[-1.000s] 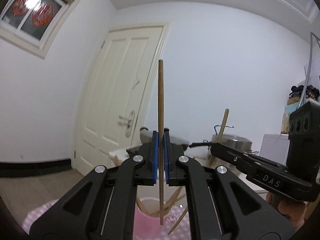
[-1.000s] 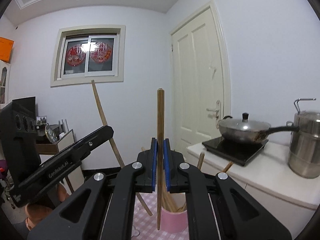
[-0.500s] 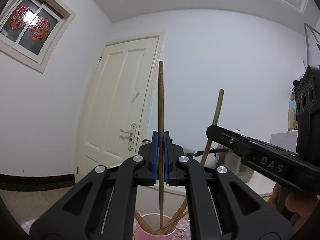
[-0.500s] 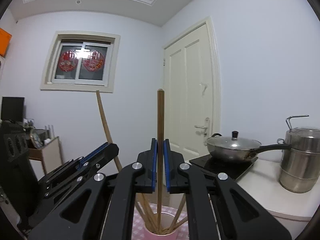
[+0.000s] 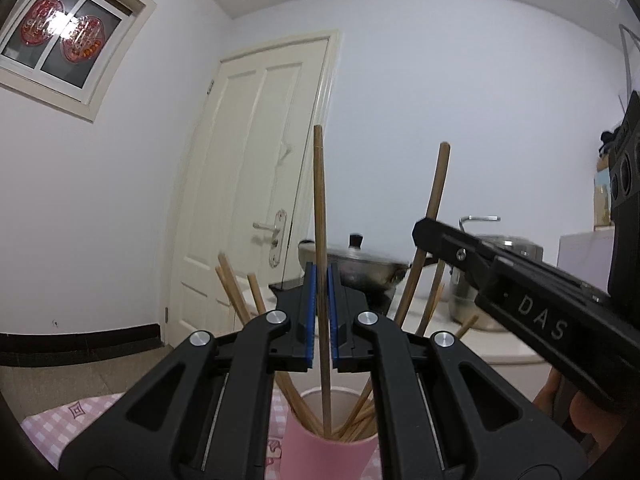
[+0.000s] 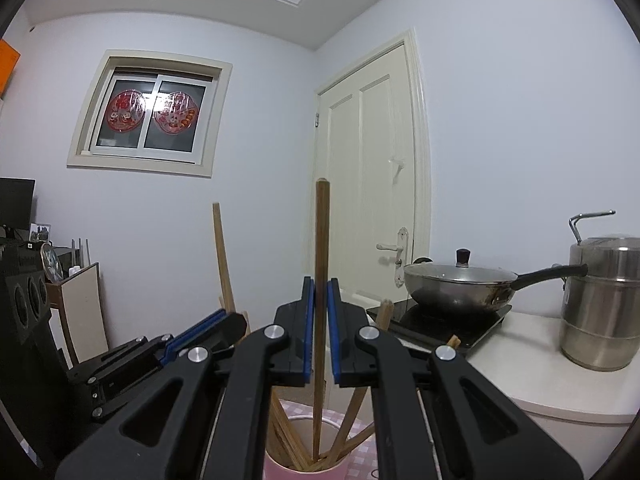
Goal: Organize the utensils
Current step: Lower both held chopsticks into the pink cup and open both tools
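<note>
A pink cup [image 5: 328,446] stands on a pink checked cloth and holds several wooden chopsticks; it also shows in the right wrist view [image 6: 304,468]. My left gripper [image 5: 320,312] has its jaws slightly apart around an upright chopstick [image 5: 320,208] whose lower end is inside the cup. My right gripper [image 6: 319,324] likewise has a small gap on both sides of an upright chopstick [image 6: 321,240] that reaches into the cup. Each gripper shows in the other's view: the right one at the right [image 5: 520,300], the left one at the lower left [image 6: 160,356].
A white counter [image 6: 532,364] to the right carries a black hob with a lidded wok [image 6: 456,284] and a tall steel pot [image 6: 604,304]. A cream door [image 6: 372,184] is behind. The pink checked cloth [image 5: 64,420] covers the table.
Both grippers came down and brought their chopsticks into the cup. Both jaws have eased apart, so a thin gap shows beside each chopstick.
</note>
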`<act>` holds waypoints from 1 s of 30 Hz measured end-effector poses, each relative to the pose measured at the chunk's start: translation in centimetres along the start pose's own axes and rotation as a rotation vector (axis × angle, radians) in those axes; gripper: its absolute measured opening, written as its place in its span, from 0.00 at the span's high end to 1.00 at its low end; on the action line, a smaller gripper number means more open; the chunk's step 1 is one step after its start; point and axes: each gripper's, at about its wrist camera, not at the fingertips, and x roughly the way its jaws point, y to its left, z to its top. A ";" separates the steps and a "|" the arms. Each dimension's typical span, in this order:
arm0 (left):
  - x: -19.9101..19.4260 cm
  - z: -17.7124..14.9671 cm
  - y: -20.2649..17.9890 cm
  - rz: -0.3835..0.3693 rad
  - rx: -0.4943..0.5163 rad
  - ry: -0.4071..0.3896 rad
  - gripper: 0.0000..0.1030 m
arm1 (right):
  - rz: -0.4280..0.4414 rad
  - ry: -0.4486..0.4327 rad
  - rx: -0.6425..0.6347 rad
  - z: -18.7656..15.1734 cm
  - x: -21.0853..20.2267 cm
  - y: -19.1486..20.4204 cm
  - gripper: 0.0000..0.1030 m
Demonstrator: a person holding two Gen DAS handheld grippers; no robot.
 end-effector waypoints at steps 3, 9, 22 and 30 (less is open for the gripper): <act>0.1 -0.4 0.3 -0.002 -0.011 0.023 0.94 | 0.006 0.021 0.005 -0.7 0.3 -0.1 0.95; 0.3 -0.7 0.3 -0.027 -0.011 0.072 0.94 | 0.017 0.067 0.021 -2.1 0.1 -0.2 0.95; 0.9 -1.9 0.5 -0.050 -0.028 0.179 0.93 | 0.004 0.146 0.063 -3.7 -0.6 -0.5 0.94; 0.5 -2.0 0.6 -0.058 -0.031 0.207 0.93 | 0.001 0.157 0.094 -4.0 -1.2 -0.8 0.93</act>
